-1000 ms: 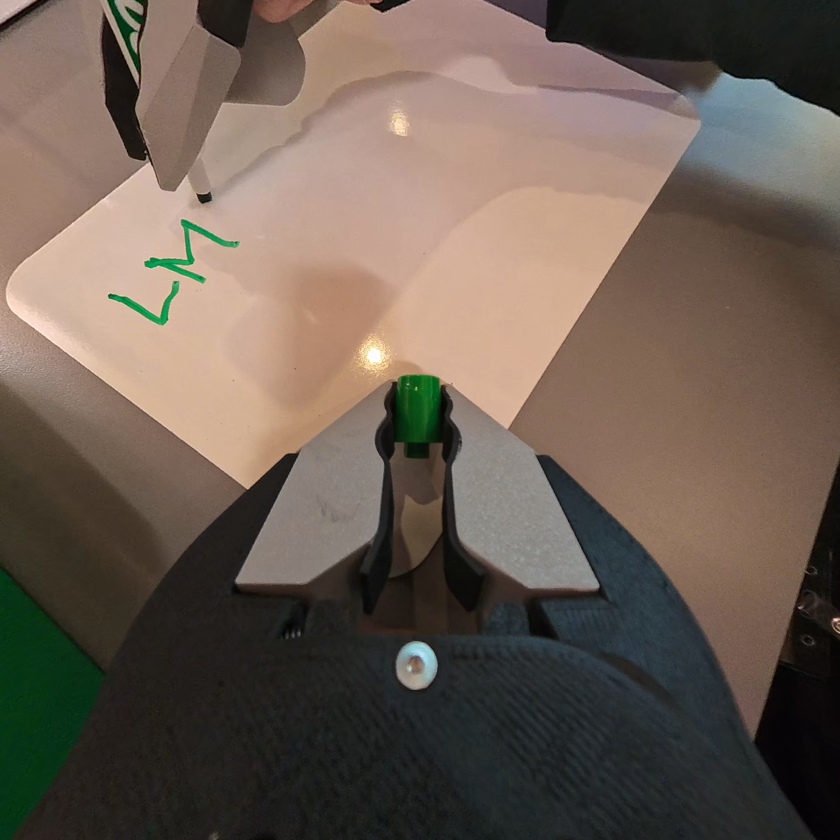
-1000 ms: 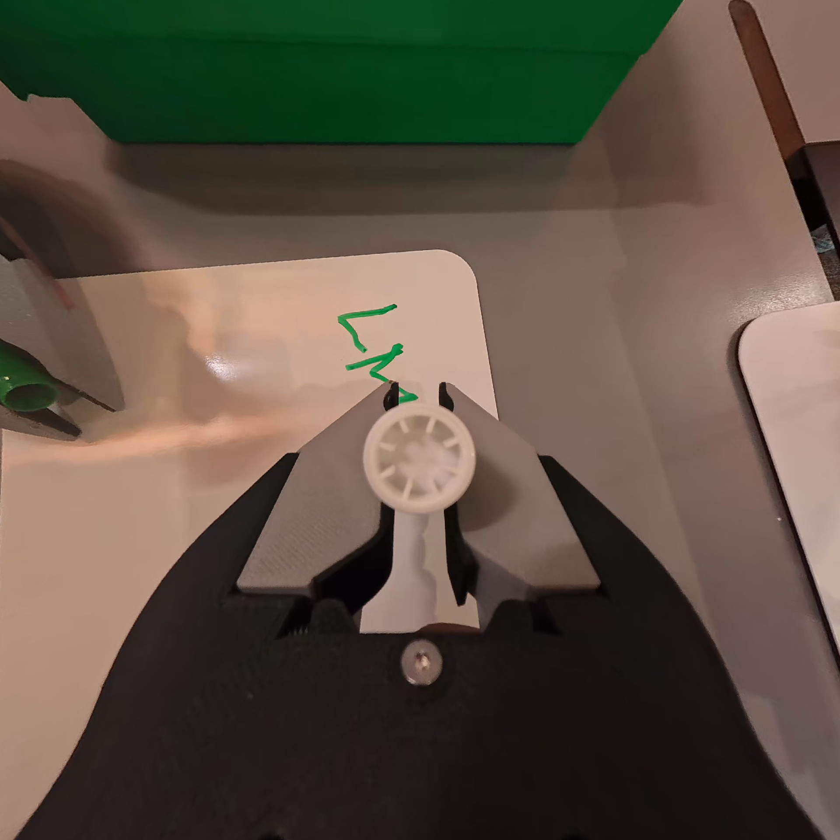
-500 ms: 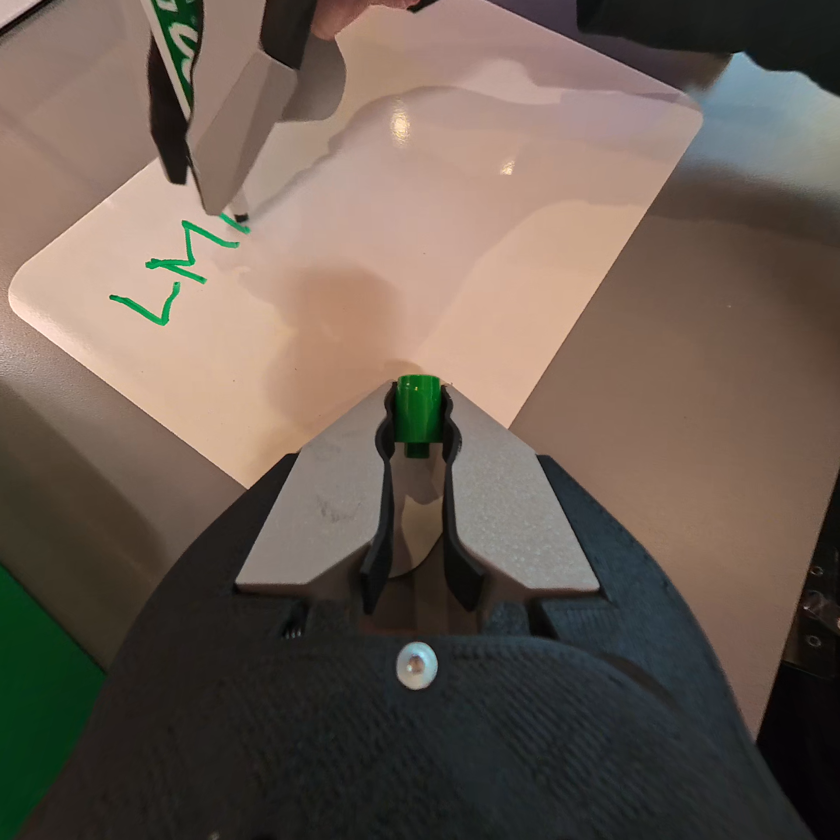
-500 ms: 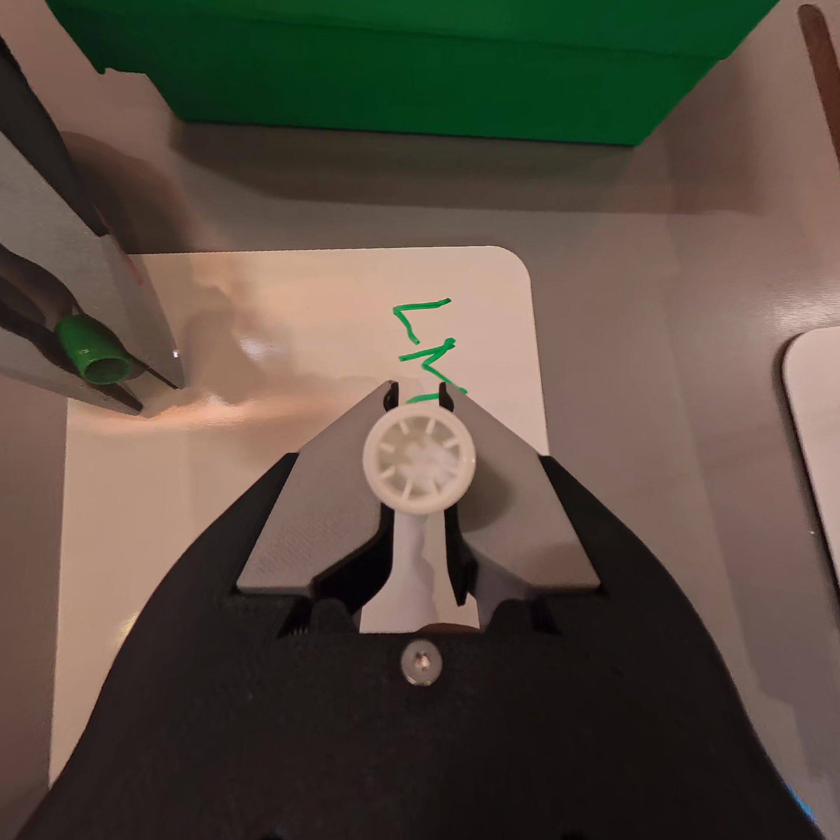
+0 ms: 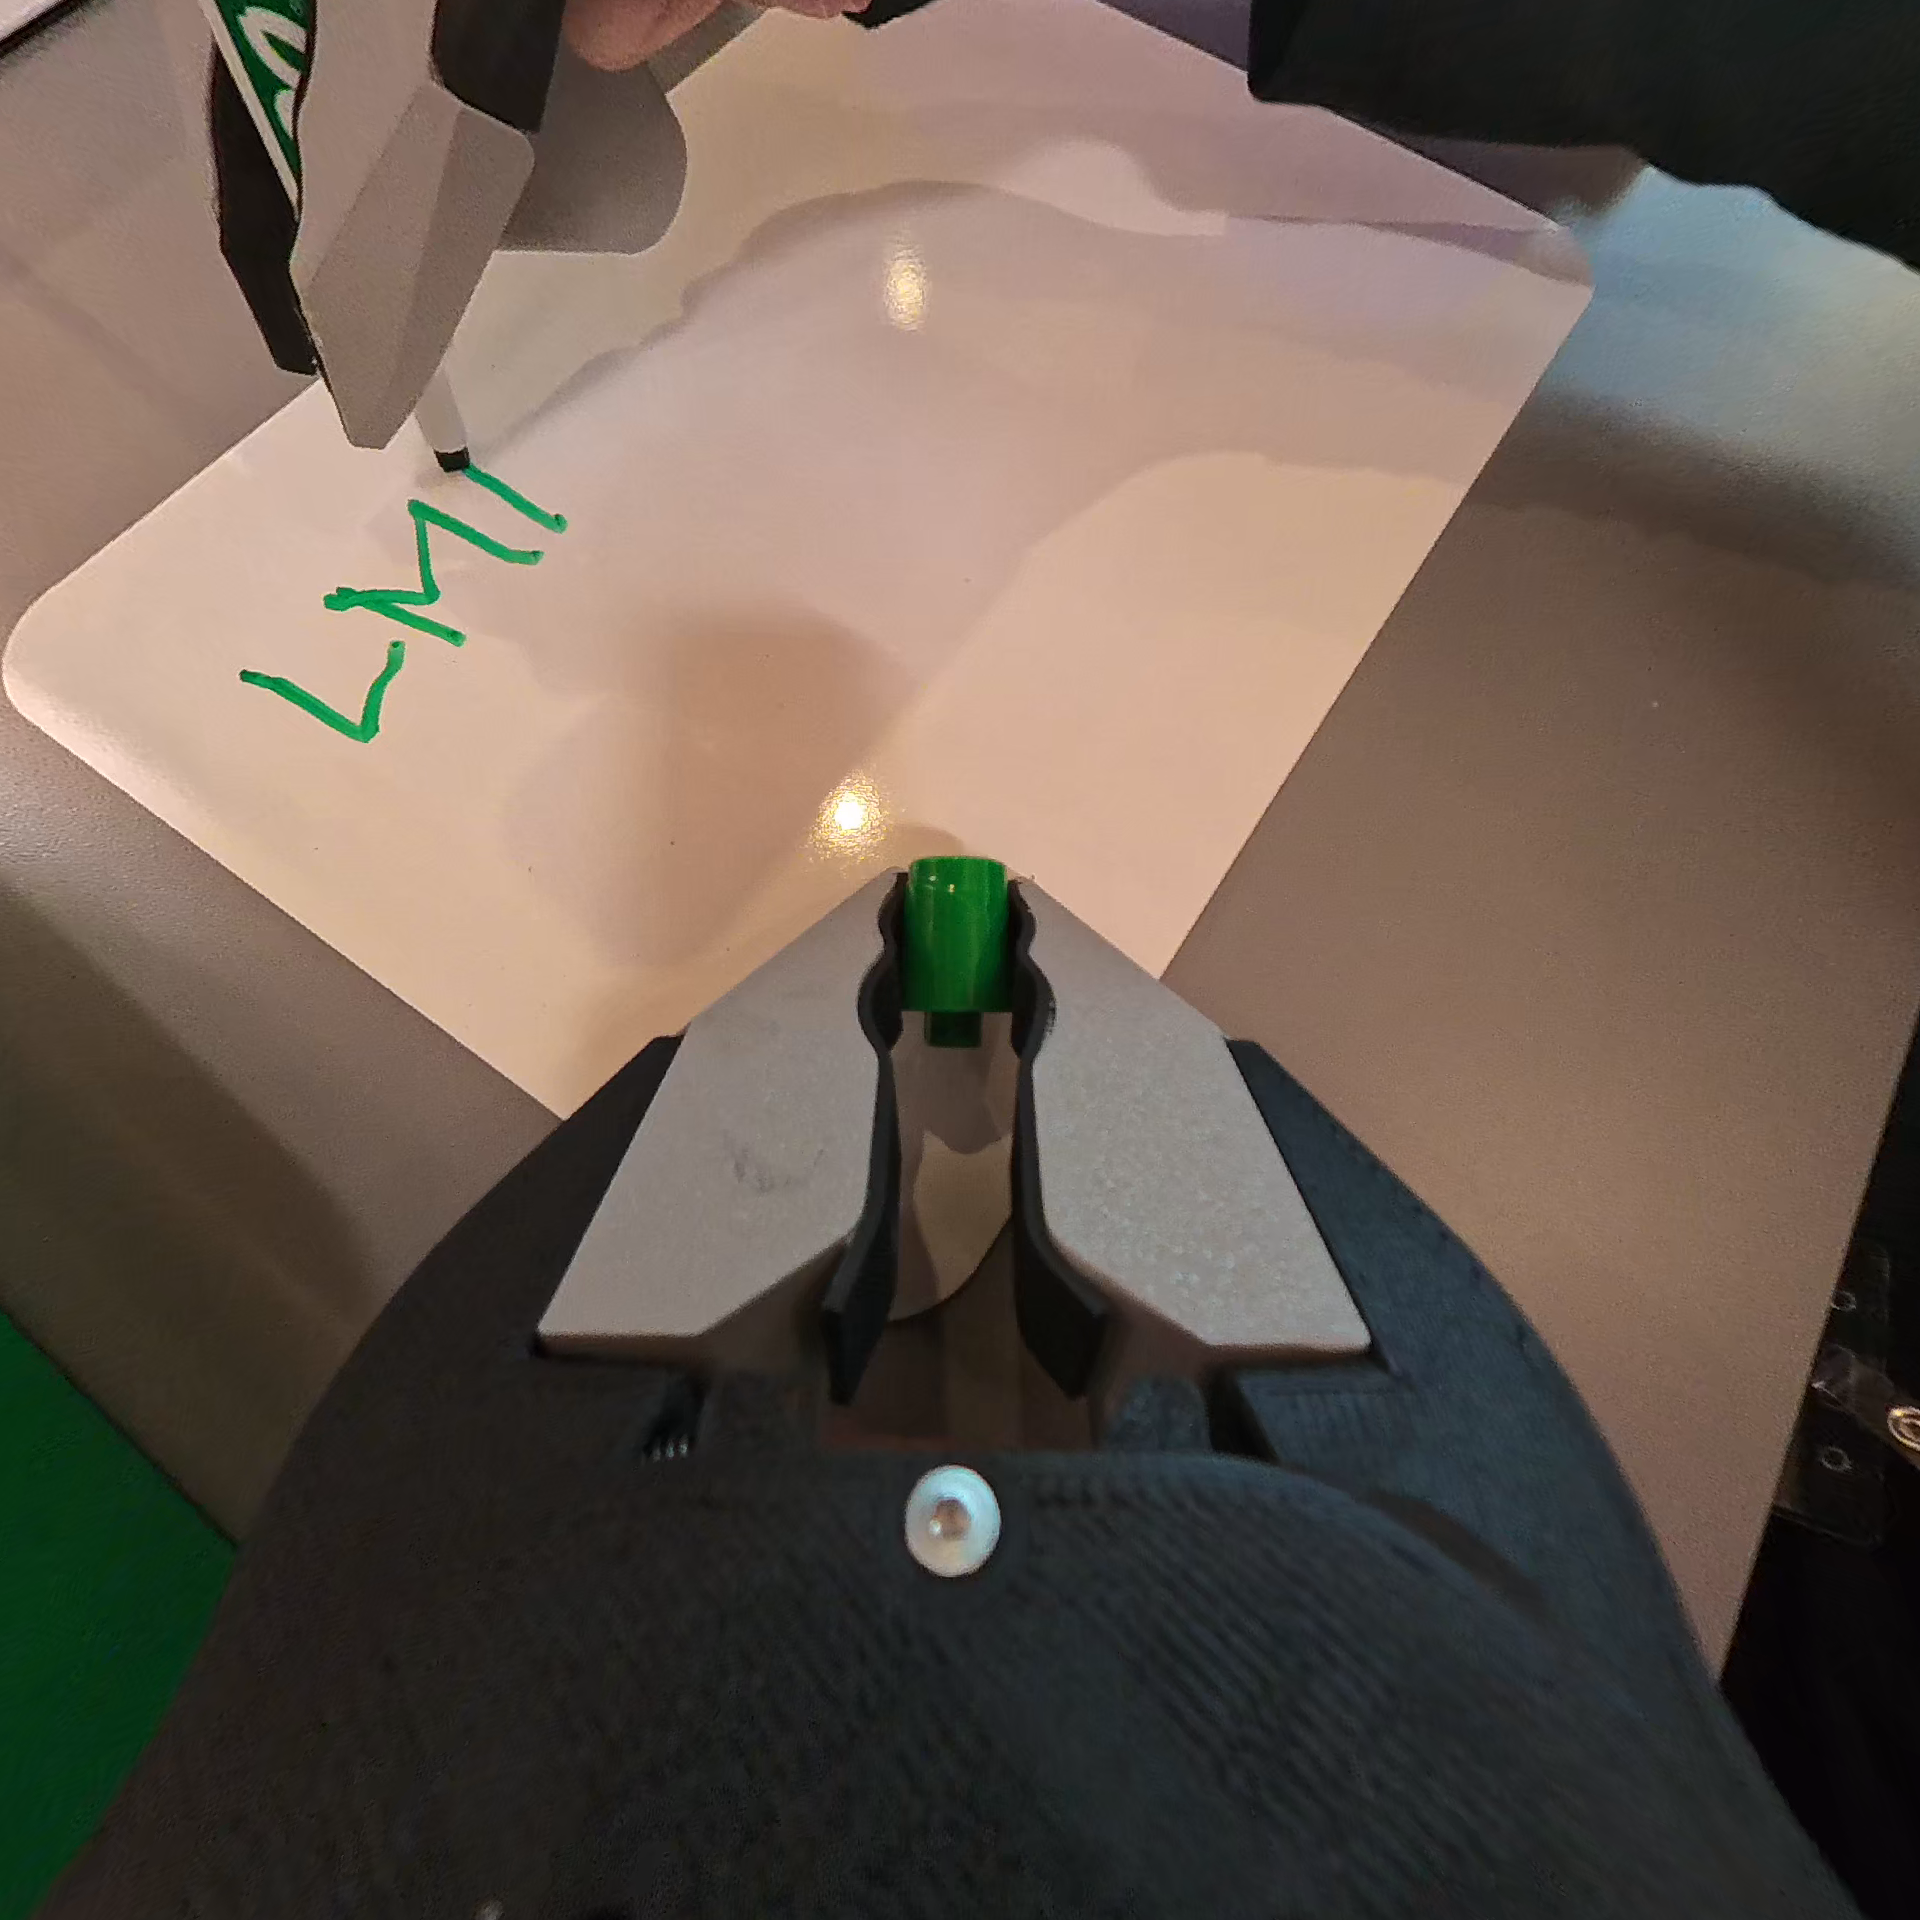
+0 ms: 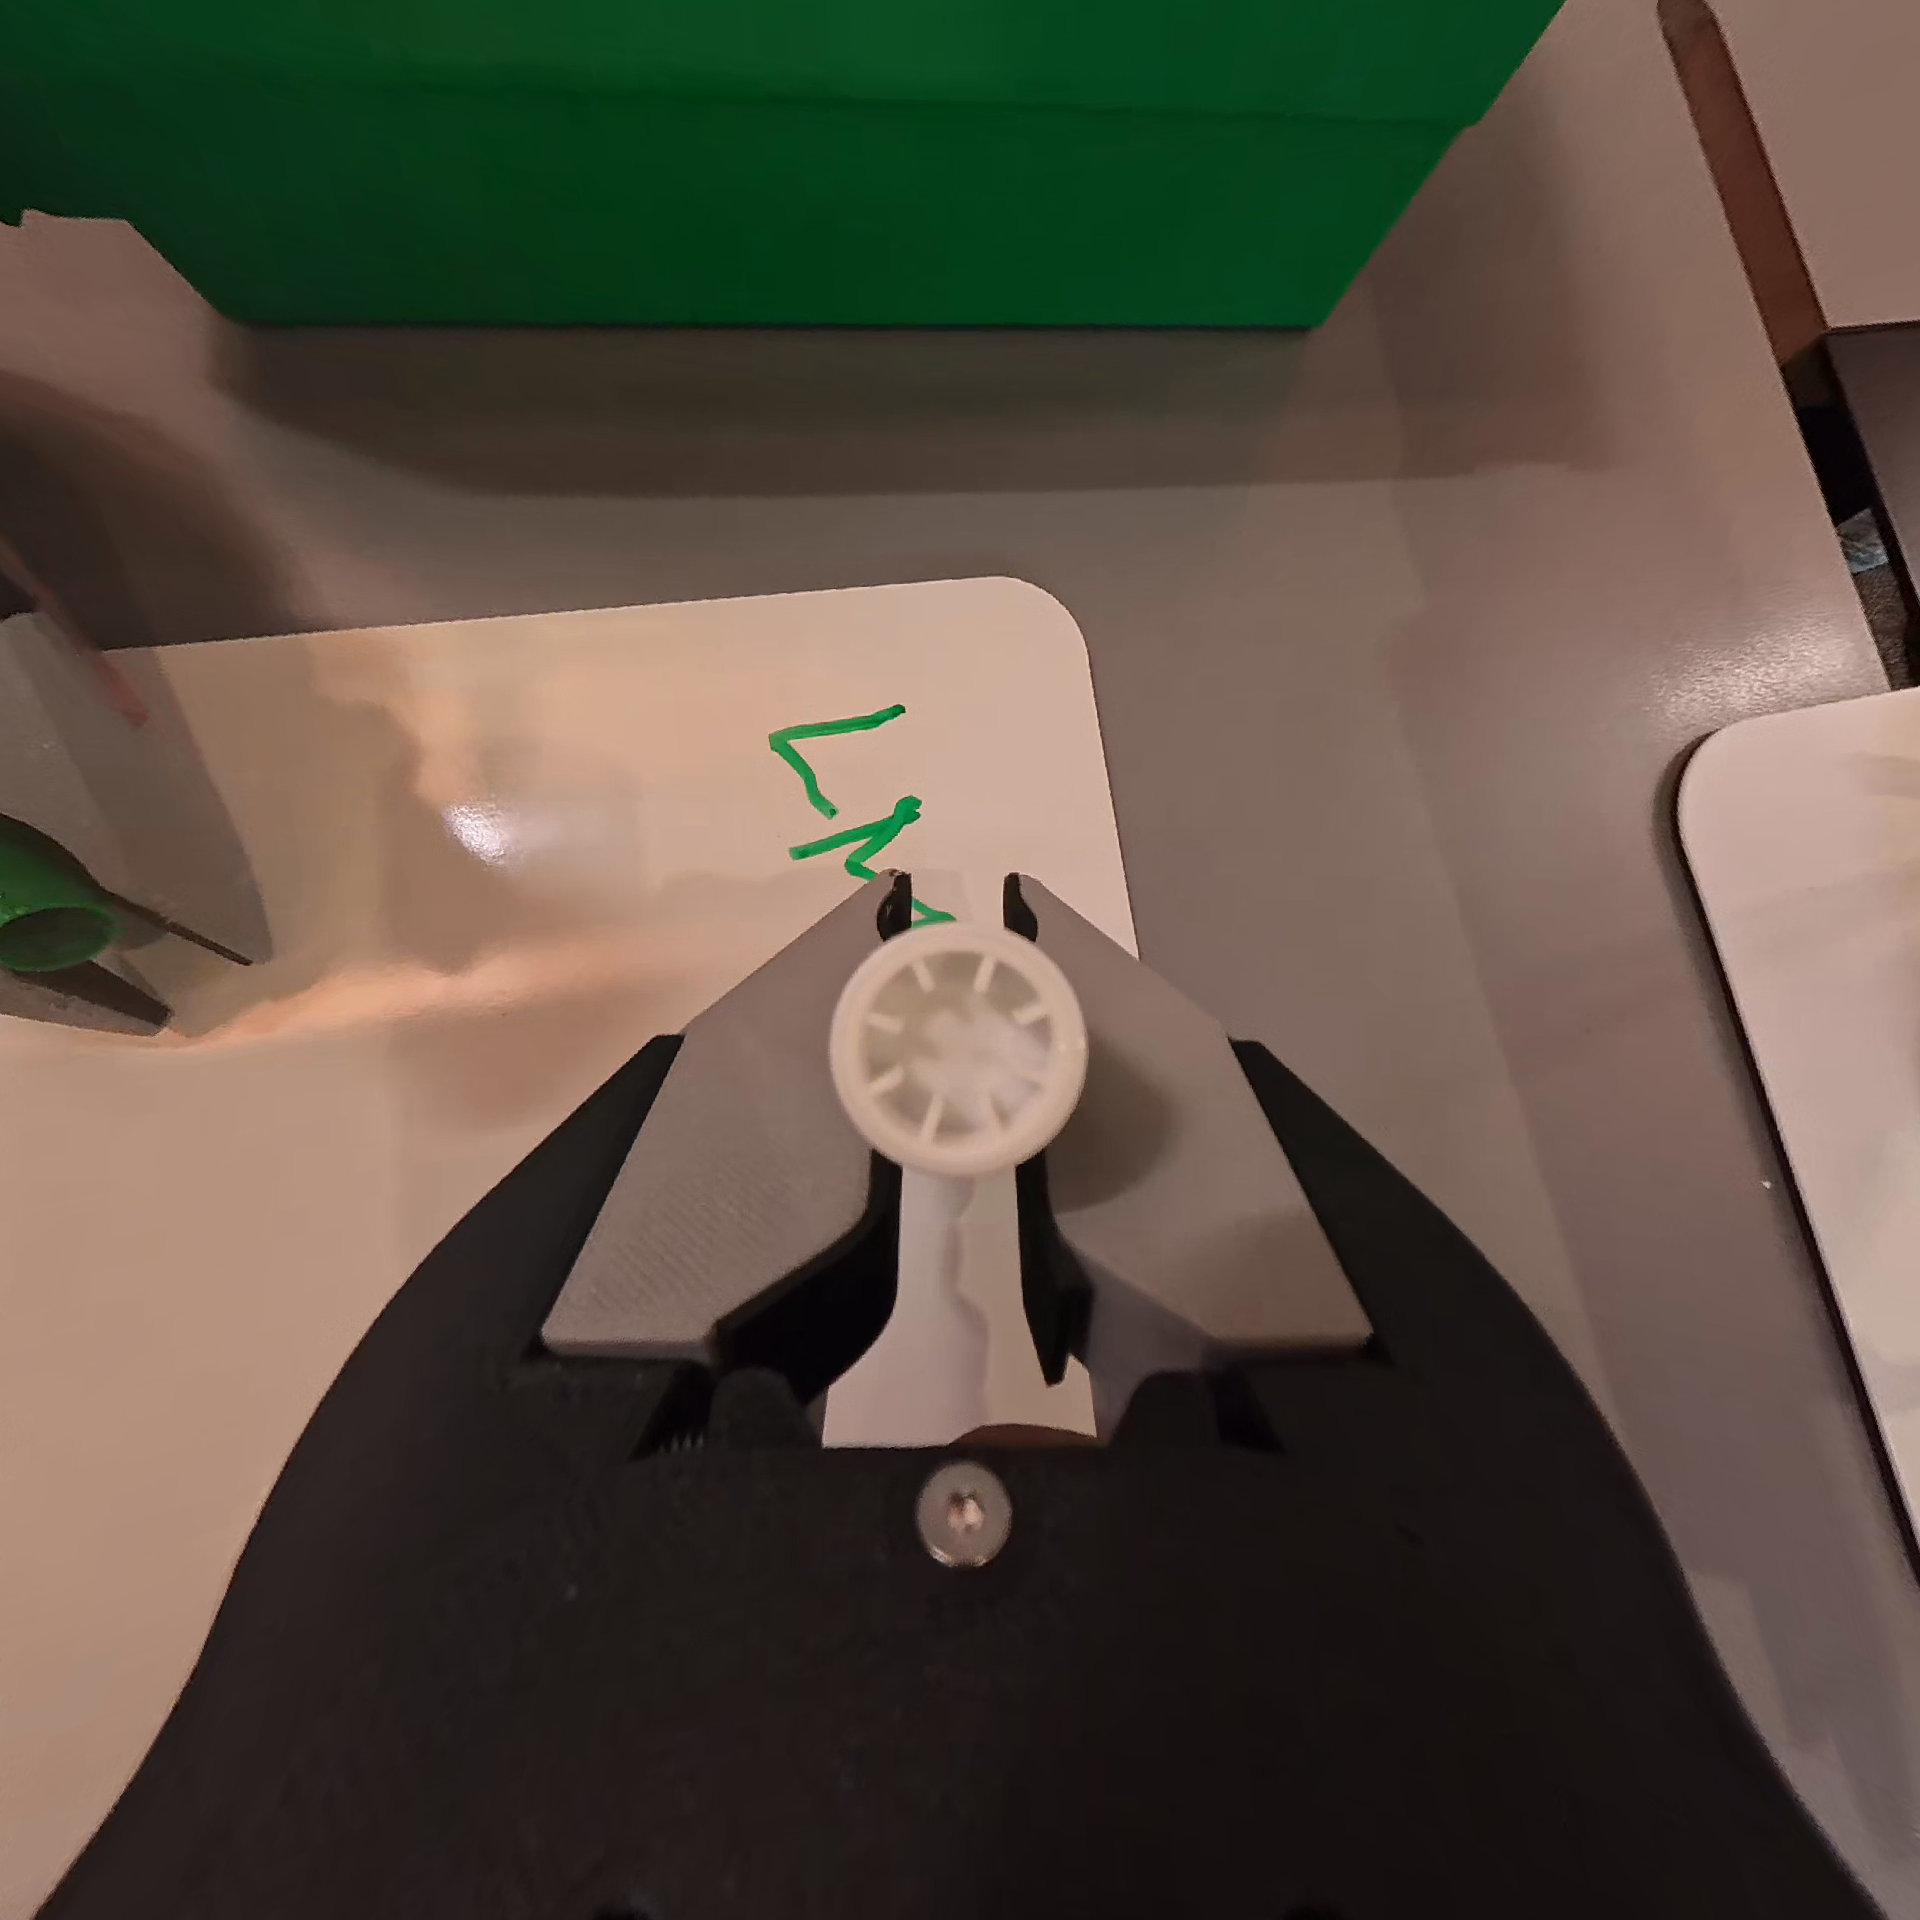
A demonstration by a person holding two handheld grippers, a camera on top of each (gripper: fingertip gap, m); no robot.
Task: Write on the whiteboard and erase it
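Right gripper [image 6: 956,894]: clamped on marker [image 6: 958,1065], barrel upright between the jaws, tip [image 5: 450,457] touching whiteboard [image 5: 935,499] just ahead of the fingertips, beside green strokes [image 5: 416,603]. Left gripper [image 5: 956,914]: closed on green cap [image 5: 954,935], held over the board's near edge. Marker judged light, rigid, smooth-sided; mid-barrel hold advisable. Board thin, glossy, flat on table [image 5: 1558,831]; likely to slide.

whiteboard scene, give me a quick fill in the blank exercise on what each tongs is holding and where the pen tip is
1. The left tongs are shut on a ____ marker cap.
2. The right tongs grip the ____, whose butt end faces the camera.
3. The marker tip touches the ____, at the green strokes.

Missing words: green; marker; whiteboard
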